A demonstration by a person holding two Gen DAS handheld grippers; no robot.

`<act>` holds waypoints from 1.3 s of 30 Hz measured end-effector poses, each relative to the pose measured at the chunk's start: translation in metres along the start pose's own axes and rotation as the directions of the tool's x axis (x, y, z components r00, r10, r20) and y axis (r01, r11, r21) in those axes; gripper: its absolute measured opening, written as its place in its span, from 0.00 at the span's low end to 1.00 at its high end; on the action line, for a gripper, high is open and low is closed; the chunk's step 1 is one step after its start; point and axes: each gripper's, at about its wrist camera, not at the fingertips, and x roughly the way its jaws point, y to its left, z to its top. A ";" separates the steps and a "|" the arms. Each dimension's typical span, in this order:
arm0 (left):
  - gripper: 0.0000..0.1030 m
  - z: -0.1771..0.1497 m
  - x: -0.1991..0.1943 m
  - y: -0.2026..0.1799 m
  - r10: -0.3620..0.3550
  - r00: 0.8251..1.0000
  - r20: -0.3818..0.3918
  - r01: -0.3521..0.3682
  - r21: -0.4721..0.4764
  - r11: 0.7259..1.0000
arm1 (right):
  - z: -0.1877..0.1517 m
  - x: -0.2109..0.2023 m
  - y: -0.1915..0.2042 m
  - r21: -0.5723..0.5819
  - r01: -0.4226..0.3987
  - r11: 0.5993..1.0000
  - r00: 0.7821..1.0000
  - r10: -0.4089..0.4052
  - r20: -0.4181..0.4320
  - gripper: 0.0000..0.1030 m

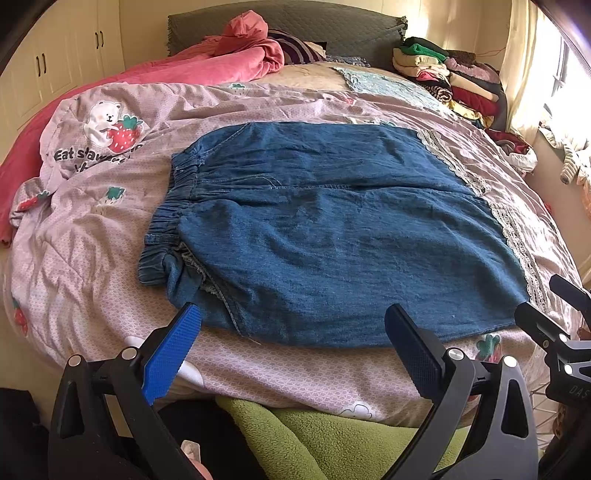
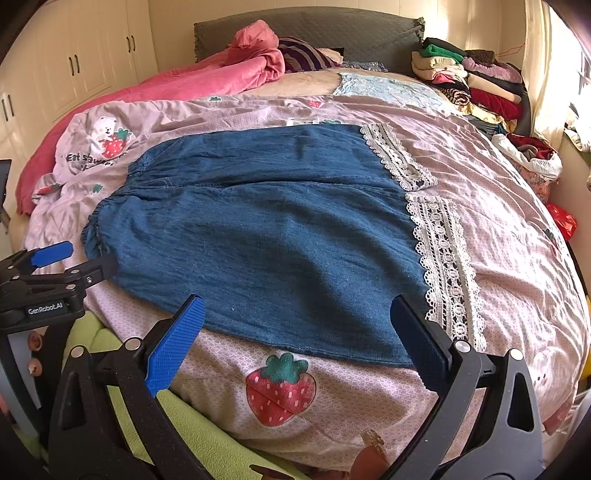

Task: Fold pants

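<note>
We see the blue denim pants (image 1: pixel 332 229) spread flat on the pink strawberry-print quilt (image 1: pixel 92 258) that covers the bed, with the elastic waistband (image 1: pixel 173 206) to the left and the lace-trimmed leg ends (image 2: pixel 443 258) to the right. The two legs lie side by side, one nearer the foot of the bed and one farther up, and a seam line runs between them. Our left gripper (image 1: pixel 291 350) hovers at the near edge of the quilt, its jaws spread wide with nothing between them; its blue pad sits just over the near hem of the pants close to the waistband corner, though we cannot tell whether it touches the cloth. Our right gripper (image 2: pixel 295 343) is likewise spread wide and empty, facing the near edge of the pants, with its right finger (image 2: pixel 421 343) just beside the lace trim of the nearer leg. A printed strawberry (image 2: pixel 280 391) on the quilt shows between its fingers, below the hem. A green fleece blanket (image 1: pixel 332 443) lies under the quilt's near edge. Farther up the bed we see a crumpled pink blanket (image 1: pixel 236 59) by the grey headboard (image 1: pixel 295 18), and a stack of folded clothes (image 1: pixel 454 77) at the far right corner.
</note>
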 end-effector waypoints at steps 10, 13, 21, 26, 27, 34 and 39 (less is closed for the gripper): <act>0.96 0.000 0.002 0.001 0.004 1.000 0.000 -0.004 -0.002 1.000 | 0.000 0.000 0.000 0.000 -0.002 1.000 1.000 0.002 0.000 0.92; 0.96 0.000 0.002 0.002 0.004 1.000 -0.001 -0.004 -0.002 1.000 | 0.000 0.001 0.000 -0.001 -0.001 1.000 1.000 0.001 0.000 0.92; 0.96 0.003 0.009 0.004 0.014 1.000 -0.005 -0.014 -0.007 1.000 | 0.002 0.004 0.001 -0.006 -0.010 1.000 1.000 0.010 0.001 0.92; 0.96 0.010 0.015 0.012 0.026 1.000 -0.012 -0.027 -0.024 0.999 | 0.013 0.010 0.005 -0.012 -0.034 0.999 0.999 0.035 0.014 0.92; 0.96 0.012 0.016 0.014 0.027 1.000 -0.012 -0.027 -0.030 0.999 | 0.018 0.011 0.008 -0.017 -0.038 0.999 0.999 0.038 0.015 0.92; 0.96 0.029 0.029 0.031 0.044 0.999 -0.019 -0.045 -0.055 0.997 | 0.047 0.025 0.022 -0.049 -0.075 0.996 0.997 0.077 0.029 0.92; 0.96 0.052 0.041 0.047 0.058 0.998 -0.021 -0.060 -0.078 0.995 | 0.074 0.042 0.030 -0.068 -0.116 0.991 0.992 0.119 0.045 0.92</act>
